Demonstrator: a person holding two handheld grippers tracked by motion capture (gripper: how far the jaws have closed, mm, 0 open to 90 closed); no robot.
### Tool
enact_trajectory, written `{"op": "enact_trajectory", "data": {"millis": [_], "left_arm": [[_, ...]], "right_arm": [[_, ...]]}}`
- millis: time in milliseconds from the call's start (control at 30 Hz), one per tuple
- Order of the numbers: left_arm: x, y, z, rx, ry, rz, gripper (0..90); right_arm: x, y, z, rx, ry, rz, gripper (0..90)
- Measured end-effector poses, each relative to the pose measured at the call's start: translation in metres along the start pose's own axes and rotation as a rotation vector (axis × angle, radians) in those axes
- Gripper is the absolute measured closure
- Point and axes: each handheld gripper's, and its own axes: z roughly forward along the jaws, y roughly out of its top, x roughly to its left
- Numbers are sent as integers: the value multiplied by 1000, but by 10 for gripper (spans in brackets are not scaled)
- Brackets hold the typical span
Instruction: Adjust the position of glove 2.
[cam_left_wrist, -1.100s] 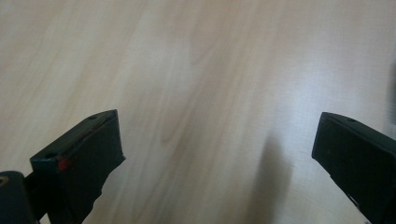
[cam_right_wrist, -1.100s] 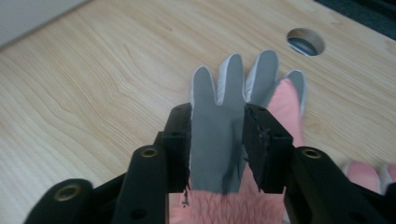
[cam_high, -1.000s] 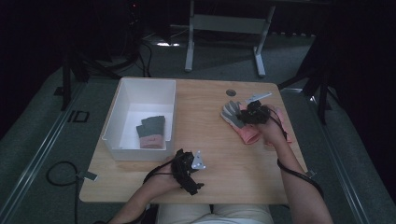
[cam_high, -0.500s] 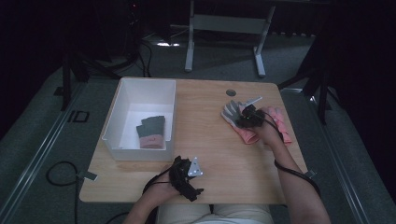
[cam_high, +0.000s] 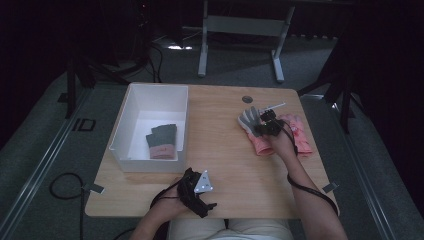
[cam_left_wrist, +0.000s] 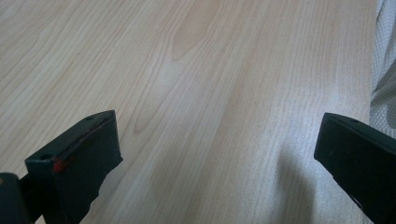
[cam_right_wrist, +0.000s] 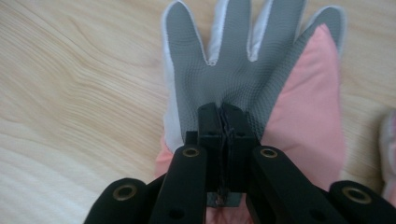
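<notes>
1. Between the jaws of the right gripper (cam_right_wrist: 223, 140): a pinch of the grey palm of a glove (cam_right_wrist: 243, 70), pads pressed together on the fabric, having just been closing.
2. Beyond those jaws in the right gripper view: glove fingers spread and pointing straight away, long axis in line with the jaws, pink cloth showing under the grey on the right.
3. Right of the jaws at the frame edge: a sliver of a second glove (cam_right_wrist: 388, 140), too cut off to read.
4. Seen from the high view instead: same glove (cam_high: 248, 121) lying on the table (cam_high: 225, 150) near its far right part, grey fingers aimed toward the far left, pink cuff toward the person; second glove (cam_high: 299, 134) just beside it, touching or nearly so.
5. Also from the high view: right gripper (cam_high: 269, 125) over the glove's palm; a bin (cam_high: 131, 115) well to the left, with a folded pair (cam_high: 162, 142) inside.
6. Near the table's front edge: left gripper (cam_high: 196, 194), well apart from both gloves.
7. Between the left gripper's jaws (cam_left_wrist: 215, 154): bare wood, jaws wide apart, nothing held.
</notes>
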Motion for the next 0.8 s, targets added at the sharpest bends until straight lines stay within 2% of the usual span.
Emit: {"op": "enact_trajectory", "data": {"millis": [100,167,300,333,400,433,467,567,667,800], "left_arm": [[0,-1,2,-4,-11,4,0],[0,-2,3,4,-8,10,0],[-1,-2,5,0,-1,14,0],[-1,-2,5,0,-1,14,0],[-2,-2,6,9,15,28,0],[-2,-2,6,6,3,28,0],[-3,-2,6,-3,0,27,0],[-3,-1,4,-13,1,34,0],[-3,-1,4,-33,-6,22,0],[-5,-1,5,-43,-7,17,0]], "right_arm": [[10,2,-20,-49,-1,5,879],[15,3,-37,-94,18,48,879],[32,2,-69,-159,-3,87,880],[32,2,-69,-159,-3,87,880],[43,0,-85,-186,-14,111,880],[46,-1,-89,-193,-17,111,880],[53,-4,-98,-215,-10,140,880],[63,-9,-110,-249,-19,173,880],[72,-16,-119,-275,-38,208,880],[81,-30,-116,-270,-38,253,879]]}}
